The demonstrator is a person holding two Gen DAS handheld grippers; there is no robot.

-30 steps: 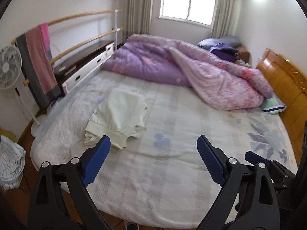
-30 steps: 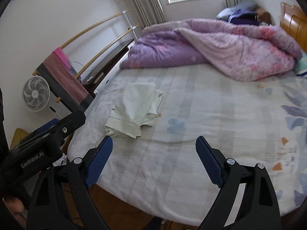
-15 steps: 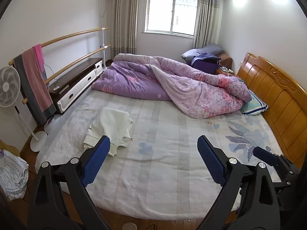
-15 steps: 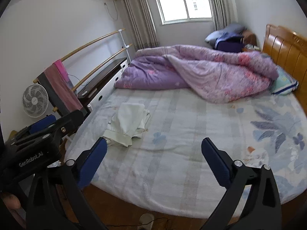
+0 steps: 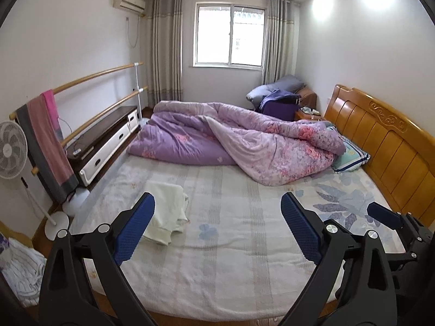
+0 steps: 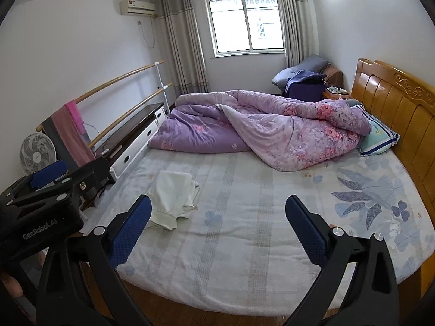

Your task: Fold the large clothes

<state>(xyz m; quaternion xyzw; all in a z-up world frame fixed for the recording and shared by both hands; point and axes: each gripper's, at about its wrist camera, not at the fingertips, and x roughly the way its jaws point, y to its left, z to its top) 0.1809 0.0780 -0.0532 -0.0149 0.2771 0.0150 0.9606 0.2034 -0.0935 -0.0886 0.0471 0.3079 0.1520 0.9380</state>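
Left wrist view: left gripper (image 5: 217,224), 2 blue-padded black fingers spread wide, holding nothing, held above the foot edge of the bed. 1 cream-white soft cotton garment (image 5: 165,212), loosely bundled, lies at 11 o'clock from the gripper on the pale floral-print bed sheet (image 5: 244,258), near the sheet's left edge and partly hidden behind the left finger. Judged light, limp and non-slippery, apt to sag and unfold when lifted; best taken at the ribbed hem or cuff along its near edge, 1 corner per gripper. 1 crumpled purple floral quilt (image 5: 244,141) at 12 o'clock, well apart from the garment; 1 striped teal pillow (image 5: 350,157) at 2 o'clock beside the carved orange wooden headboard (image 5: 380,141). 1 white pedestal fan (image 5: 12,149) and 1 pink-and-grey towel on wooden rails (image 5: 49,141) at 9 to 10 o'clock, off the bed. The right gripper's body shows at 4 o'clock. Right wrist view: right gripper (image 6: 217,222), fingers likewise spread, empty. Garment at 11 o'clock, just past the left finger; open sheet lies between. Quilt at 12 to 1 o'clock, headboard at 2 o'clock, 1 dark-topped white drawer cabinet (image 6: 136,141) at 10 o'clock. Left gripper's body at 9 o'clock. Nothing stands between either gripper and the garment; the quilt limits spreading room at the far side.
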